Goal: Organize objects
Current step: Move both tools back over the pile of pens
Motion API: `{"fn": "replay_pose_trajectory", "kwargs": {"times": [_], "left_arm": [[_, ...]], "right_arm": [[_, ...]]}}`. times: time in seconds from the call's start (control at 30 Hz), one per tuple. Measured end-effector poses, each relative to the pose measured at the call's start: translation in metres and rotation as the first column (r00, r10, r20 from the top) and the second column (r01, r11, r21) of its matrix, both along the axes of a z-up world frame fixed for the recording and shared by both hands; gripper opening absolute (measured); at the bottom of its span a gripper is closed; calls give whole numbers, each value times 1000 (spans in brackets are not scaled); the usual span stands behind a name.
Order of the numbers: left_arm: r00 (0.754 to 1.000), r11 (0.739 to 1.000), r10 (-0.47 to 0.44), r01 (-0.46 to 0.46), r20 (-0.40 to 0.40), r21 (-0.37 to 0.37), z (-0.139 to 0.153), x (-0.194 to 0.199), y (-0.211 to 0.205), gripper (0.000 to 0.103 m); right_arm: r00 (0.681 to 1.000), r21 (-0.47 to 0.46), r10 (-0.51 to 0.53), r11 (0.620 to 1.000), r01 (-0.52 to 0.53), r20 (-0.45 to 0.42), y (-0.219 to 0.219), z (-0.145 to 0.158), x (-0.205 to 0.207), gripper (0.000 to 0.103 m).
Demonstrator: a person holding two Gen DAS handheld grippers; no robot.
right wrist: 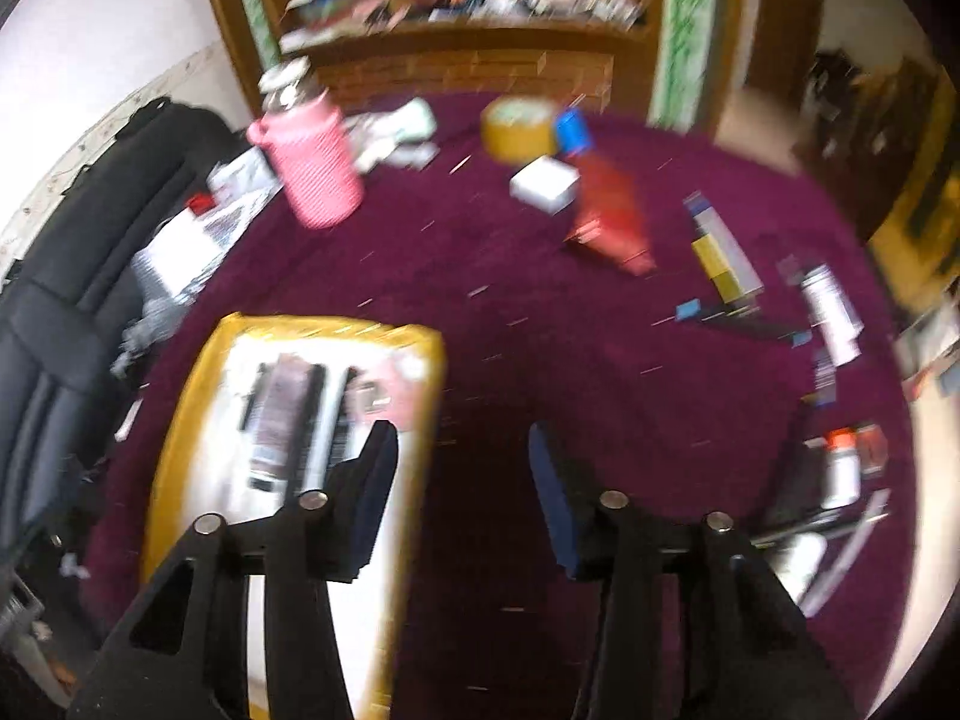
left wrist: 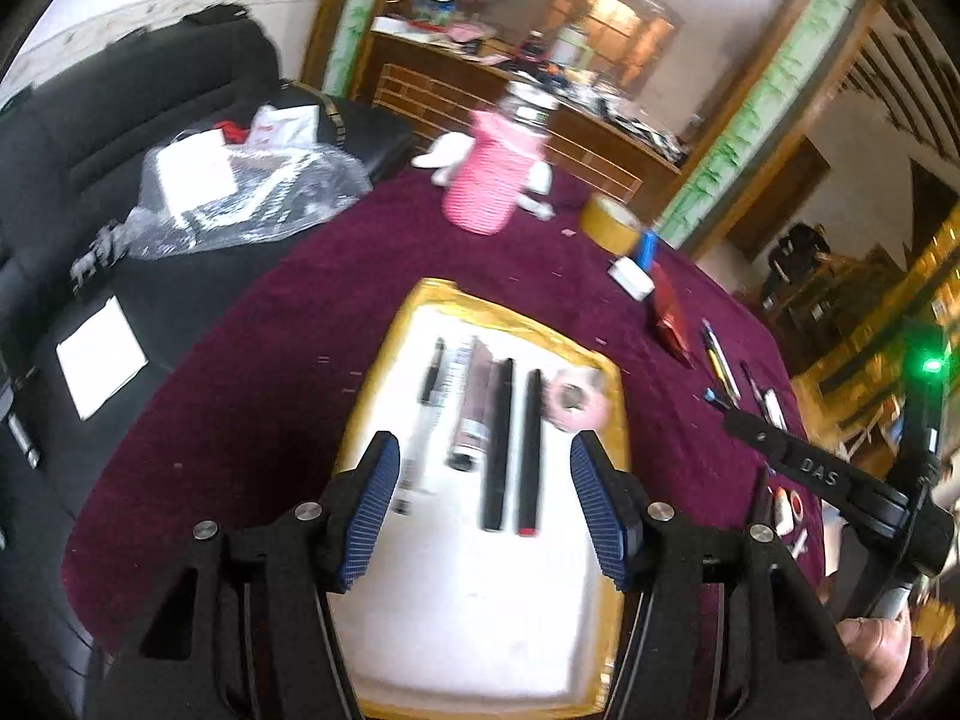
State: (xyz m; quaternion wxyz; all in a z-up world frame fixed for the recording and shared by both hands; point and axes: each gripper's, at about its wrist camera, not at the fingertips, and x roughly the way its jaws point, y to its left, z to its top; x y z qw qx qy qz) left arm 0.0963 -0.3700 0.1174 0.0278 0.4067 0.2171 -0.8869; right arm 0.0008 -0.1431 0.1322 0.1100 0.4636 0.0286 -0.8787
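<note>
Both the left claw [left wrist: 485, 510] and the right claw [right wrist: 462, 501] angle downward, parted and empty.

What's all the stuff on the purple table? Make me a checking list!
Surface: purple cloth, round table.
Job's things: yellow-edged tray holding pens, tube, pink tape roll.
Clutter: pink cup, yellow tape, white box, red packet, loose pens.
Grippers: left gripper open, empty, above tray; right gripper open, empty.
Cables: nothing seen.
Surroundings: black sofa, cluttered wooden cabinet.

Bare cloth [right wrist: 528, 324] lies open between tray [right wrist: 414, 336] and red packet [right wrist: 612, 210].
</note>
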Motion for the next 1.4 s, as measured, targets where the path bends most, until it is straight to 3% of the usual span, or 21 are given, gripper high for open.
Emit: {"fn": "replay_pose_trajectory", "kwargs": {"times": [0.1,0.27,0.7,1.0,1.4], "left_arm": [[999,999,-39,39,1,-10,10,0,31,53],[995,994,-101,101,3,-28,26,4,91,53],[983,976,-181,182,21,-116,49,9,214,53],[979,970,-200,202,27,-139,54,9,258,53],[975,963,-208,219,81,-157,43,1,281,53]], "right_arm": [[996,54,-20,998,25,-92,27,13,16,52],[987,77,-50,995,62,-154,78,19,30,54],[982,32,-112,993,118,-152,196,16,36,55],[981,11,-130,991,133,-142,240,14,31,55],[986,-15,-132,991,131,-100,261,0,24,55]]}}
